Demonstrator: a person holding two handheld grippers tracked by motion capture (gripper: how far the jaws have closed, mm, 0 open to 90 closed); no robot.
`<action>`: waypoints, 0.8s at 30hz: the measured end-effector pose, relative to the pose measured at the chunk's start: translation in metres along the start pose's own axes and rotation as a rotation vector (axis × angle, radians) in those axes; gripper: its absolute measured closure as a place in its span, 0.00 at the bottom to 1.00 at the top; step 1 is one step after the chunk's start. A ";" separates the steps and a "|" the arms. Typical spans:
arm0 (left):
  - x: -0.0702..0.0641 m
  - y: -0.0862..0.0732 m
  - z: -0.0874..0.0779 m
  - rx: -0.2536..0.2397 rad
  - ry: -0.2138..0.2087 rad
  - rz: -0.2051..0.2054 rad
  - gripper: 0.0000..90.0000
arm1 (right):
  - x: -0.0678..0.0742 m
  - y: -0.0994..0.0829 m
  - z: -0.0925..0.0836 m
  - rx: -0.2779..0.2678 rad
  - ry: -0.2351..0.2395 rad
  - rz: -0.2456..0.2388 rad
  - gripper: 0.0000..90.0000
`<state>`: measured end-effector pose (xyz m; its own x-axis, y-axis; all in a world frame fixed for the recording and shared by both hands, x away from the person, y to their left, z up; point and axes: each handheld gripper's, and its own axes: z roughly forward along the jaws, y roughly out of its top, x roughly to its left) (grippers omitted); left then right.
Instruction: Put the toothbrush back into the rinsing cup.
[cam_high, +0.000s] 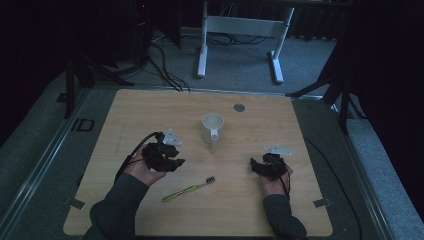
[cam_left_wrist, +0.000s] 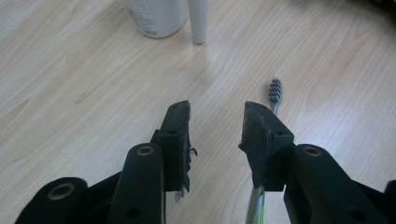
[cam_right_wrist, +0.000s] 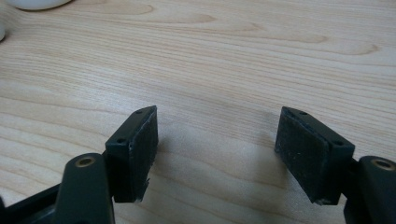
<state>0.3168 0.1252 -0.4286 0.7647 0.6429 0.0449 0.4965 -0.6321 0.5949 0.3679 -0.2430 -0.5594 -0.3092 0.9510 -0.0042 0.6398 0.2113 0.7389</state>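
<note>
High view: wooden table bearing, near its centre, a white mug with its handle toward the person. Left gripper rests at the left of the table, jaws parted with nothing between them. Right gripper rests at the right, jaws spread wide over bare wood. Green toothbrush lies flat between the two hands; in the left gripper view its dark bristle head shows just beyond the right-hand jaw, shaft running beneath that jaw.

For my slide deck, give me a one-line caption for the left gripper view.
Left gripper, jaws apart over bare wood, beside a green-handled toothbrush, with a white mug standing beyond.
</note>
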 end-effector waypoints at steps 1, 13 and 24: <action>0.000 0.000 0.001 0.006 -0.001 0.001 0.69 | 0.000 0.000 0.000 0.000 0.000 0.000 0.33; -0.005 0.010 0.012 0.035 -0.009 0.015 0.69 | 0.000 0.000 0.000 0.000 0.001 0.000 0.33; -0.007 0.015 0.015 0.059 -0.024 0.023 0.69 | 0.000 0.000 0.000 -0.001 0.003 0.002 0.33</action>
<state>0.3252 0.1043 -0.4320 0.7853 0.6178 0.0388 0.5015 -0.6717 0.5452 0.3683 -0.2428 -0.5594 -0.3103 0.9506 -0.0007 0.6398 0.2094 0.7394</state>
